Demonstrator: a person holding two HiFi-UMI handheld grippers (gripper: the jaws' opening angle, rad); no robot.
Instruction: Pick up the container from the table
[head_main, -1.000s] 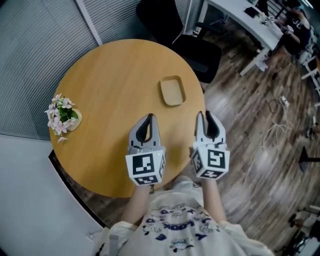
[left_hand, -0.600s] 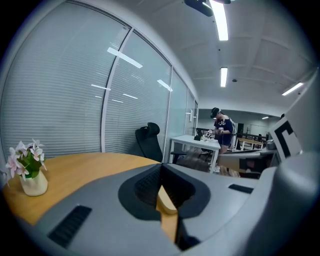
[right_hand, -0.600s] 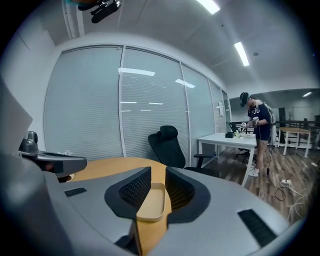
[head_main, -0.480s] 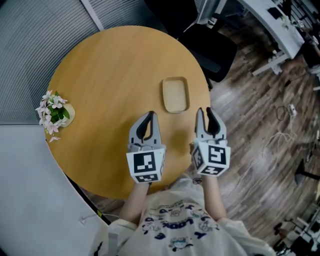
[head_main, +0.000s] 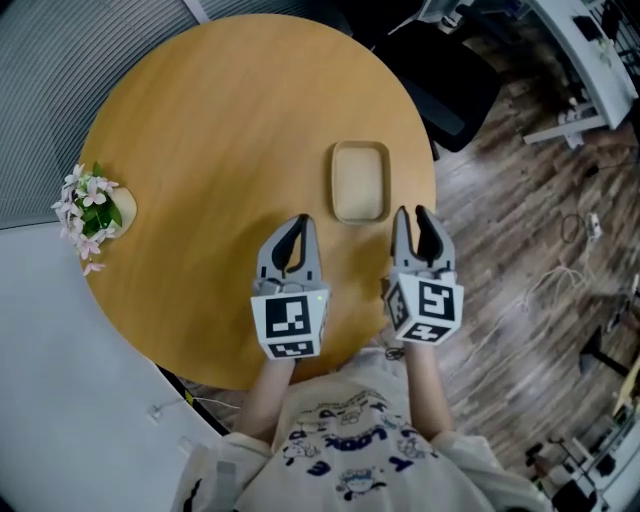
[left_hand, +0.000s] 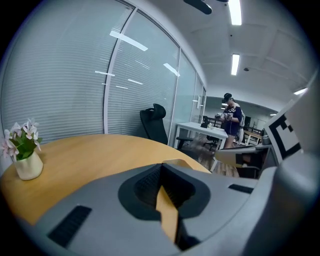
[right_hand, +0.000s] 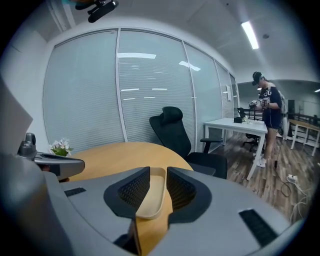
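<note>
The container (head_main: 360, 181) is a shallow beige tray with rounded corners, lying empty on the round wooden table (head_main: 220, 120). My right gripper (head_main: 414, 222) is open, just right of the tray's near end, touching nothing. In the right gripper view the container (right_hand: 152, 200) shows through the gap between the jaws of the right gripper (right_hand: 158, 172). My left gripper (head_main: 291, 232) hovers over the table left of the tray's near end. In the left gripper view the left gripper (left_hand: 162, 167) has its tips together and holds nothing.
A small vase of pink flowers (head_main: 90, 205) stands at the table's left edge. A black office chair (head_main: 440, 60) is beyond the table. A blinds-covered glass wall (left_hand: 75, 75) runs behind. A white desk (right_hand: 240, 125) and a standing person (right_hand: 265, 115) are farther off.
The head view has shifted, so the table fills more of the picture. Both grippers have come closer to the container, and the right one's tips now reach beside its near end.
</note>
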